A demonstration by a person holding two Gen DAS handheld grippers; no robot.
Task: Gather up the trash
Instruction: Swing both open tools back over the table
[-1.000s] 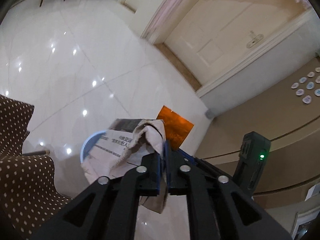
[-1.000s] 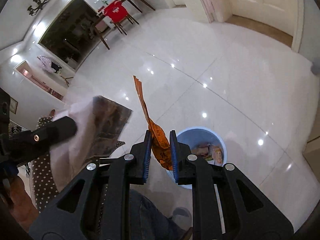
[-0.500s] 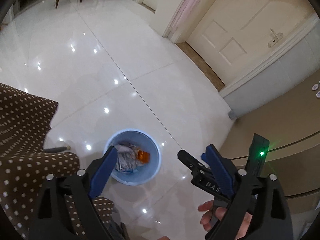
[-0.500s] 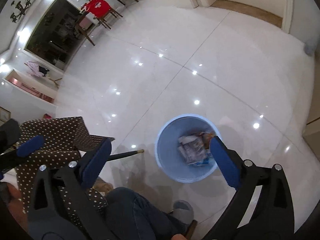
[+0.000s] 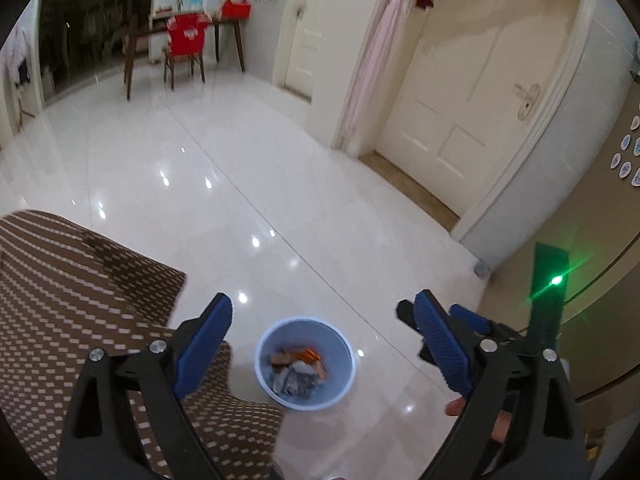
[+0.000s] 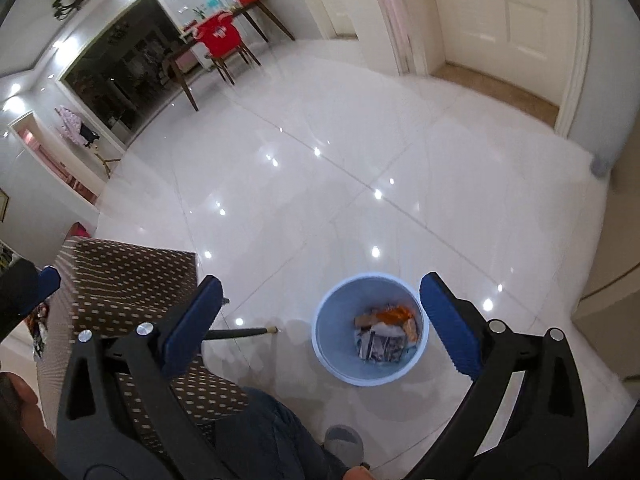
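A light blue trash bin [image 5: 341, 390] stands on the white tiled floor; it also shows in the right wrist view [image 6: 332, 354]. Inside it lie crumpled paper [image 5: 294, 380] and an orange wrapper [image 5: 306, 356], which also shows in the right wrist view [image 6: 394, 314] with the paper [image 6: 380, 344]. My left gripper [image 5: 320, 344] is open and empty, held high above the bin. My right gripper [image 6: 320, 320] is open and empty, also above the bin. The right gripper's tip shows at the right of the left wrist view [image 5: 468, 316].
A brown dotted chair [image 5: 72, 308] stands left of the bin, also in the right wrist view [image 6: 128, 280]. The person's leg and shoe [image 6: 344, 444] are near the bin. A table with red chairs [image 5: 184, 40] stands far back. White doors [image 5: 460, 100] are on the right.
One second ago the left gripper held crumpled paper and the right held the orange wrapper. Both opened and the items dropped into the bin. Both grippers have since risen and tilted up.
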